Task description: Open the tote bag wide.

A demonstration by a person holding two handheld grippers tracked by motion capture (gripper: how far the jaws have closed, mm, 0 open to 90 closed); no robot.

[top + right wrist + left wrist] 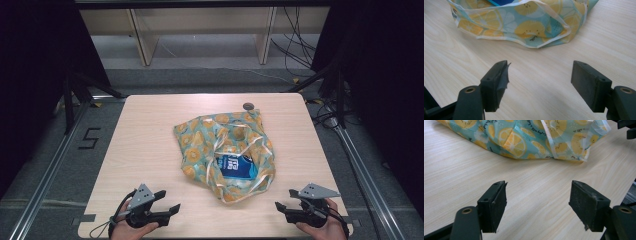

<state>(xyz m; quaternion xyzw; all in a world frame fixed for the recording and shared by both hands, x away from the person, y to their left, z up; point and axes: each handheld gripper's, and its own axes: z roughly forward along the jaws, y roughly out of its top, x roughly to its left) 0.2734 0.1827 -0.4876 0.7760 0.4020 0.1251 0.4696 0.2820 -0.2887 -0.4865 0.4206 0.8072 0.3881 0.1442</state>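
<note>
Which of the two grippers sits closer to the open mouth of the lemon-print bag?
The right gripper: the lemon-print plastic bag opens toward the table's near right, its mouth showing a blue packet. The left gripper faces its closed side.

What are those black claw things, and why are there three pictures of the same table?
The claws are grabbing tools, one in each of a person's hands: the left gripper and the right gripper. One camera looks down from above. The other two ride on the tools, so you see black jaws poking up from the bottom. On the wooden table lies a crinkly lemon-print bag with a blue packet inside, and a small round thing past it. Both tools are open, holding nothing.
</note>
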